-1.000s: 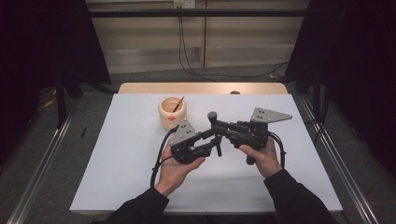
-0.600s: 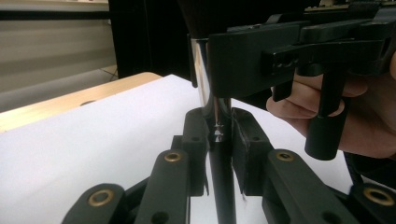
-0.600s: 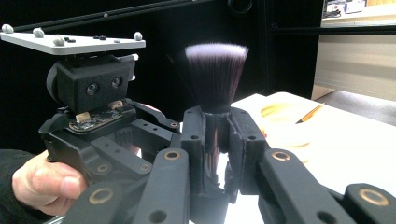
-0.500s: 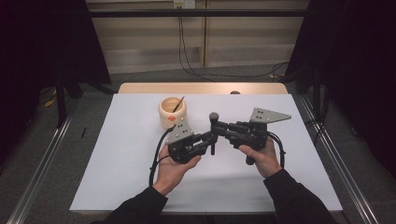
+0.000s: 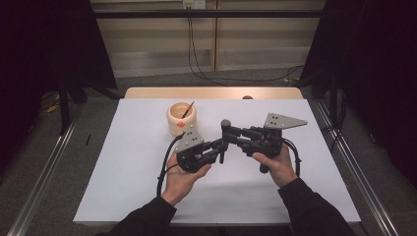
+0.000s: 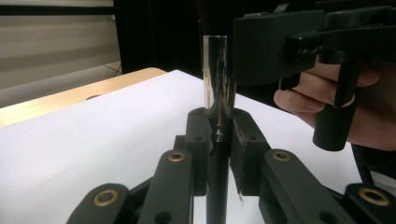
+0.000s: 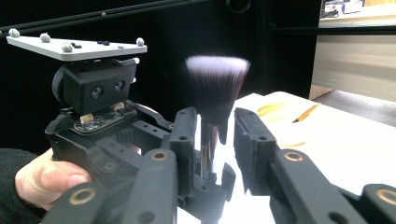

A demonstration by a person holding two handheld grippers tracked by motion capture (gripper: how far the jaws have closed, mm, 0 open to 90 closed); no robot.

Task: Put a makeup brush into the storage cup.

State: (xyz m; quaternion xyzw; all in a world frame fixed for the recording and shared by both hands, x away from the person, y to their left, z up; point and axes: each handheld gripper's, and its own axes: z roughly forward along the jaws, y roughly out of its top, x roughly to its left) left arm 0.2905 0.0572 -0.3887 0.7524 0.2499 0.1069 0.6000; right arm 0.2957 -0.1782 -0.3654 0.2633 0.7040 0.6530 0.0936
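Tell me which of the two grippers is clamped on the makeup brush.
The left gripper: its pads press the brush handle, while the right gripper's jaws stand apart around it.

**White-topped table carries a lone wooden cup**

A table [image 5: 147, 196] covered by a white sheet, its bare wooden edge [image 5: 211, 93] showing along the far side, stands between dark curtains. One pale round cup [image 5: 181, 119] with an orange mark rests left of centre toward the far side, a pencil [image 5: 188, 109] leaning inside.
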